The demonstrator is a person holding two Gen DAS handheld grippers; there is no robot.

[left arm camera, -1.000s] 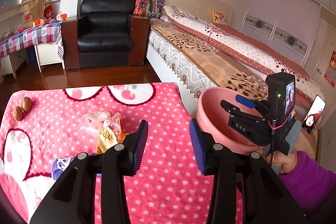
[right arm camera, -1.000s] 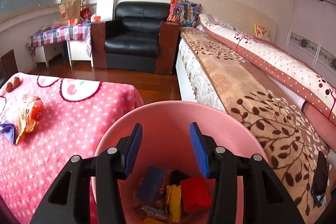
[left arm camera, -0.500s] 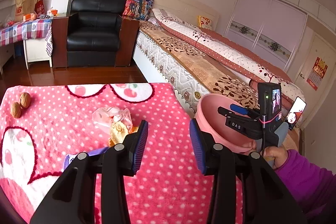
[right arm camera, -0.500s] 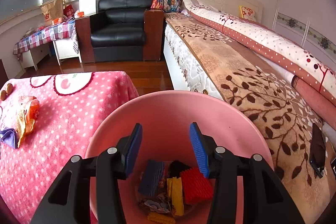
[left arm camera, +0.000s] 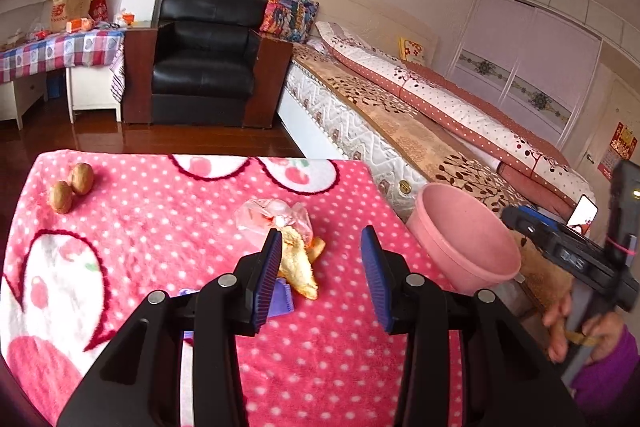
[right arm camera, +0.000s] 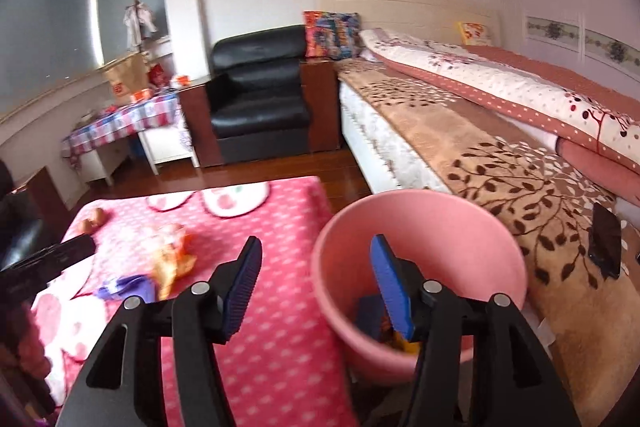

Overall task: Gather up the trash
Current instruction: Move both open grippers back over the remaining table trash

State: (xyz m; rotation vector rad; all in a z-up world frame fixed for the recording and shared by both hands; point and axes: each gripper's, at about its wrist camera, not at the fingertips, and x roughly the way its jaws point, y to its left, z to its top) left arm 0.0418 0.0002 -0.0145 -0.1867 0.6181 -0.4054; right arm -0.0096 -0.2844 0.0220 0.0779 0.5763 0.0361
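Observation:
A pile of trash lies on the pink dotted table (left arm camera: pixel 160 235): a clear plastic wrapper (left arm camera: pixel 272 213), a yellow crumpled piece (left arm camera: pixel 298 265) and a purple wrapper (left arm camera: pixel 282 301). My left gripper (left arm camera: pixel 320 279) is open and empty just above and in front of the pile. A pink bin (right arm camera: pixel 420 267) stands off the table's right edge with several wrappers in it. My right gripper (right arm camera: pixel 316 295) is open and empty, above the table edge and the bin's left rim. The trash pile also shows in the right wrist view (right arm camera: pixel 172 259).
Two walnuts (left arm camera: pixel 70 187) lie at the table's far left. A bed (left arm camera: pixel 400 115) runs along the right, with a phone (right arm camera: pixel 606 247) on it. A black armchair (left arm camera: pixel 204 63) and a checkered side table (left arm camera: pixel 60 47) stand across the wooden floor.
My left gripper has moved closer to the trash pile. My right gripper has swung left, from above the bin's middle to its left rim and the table edge.

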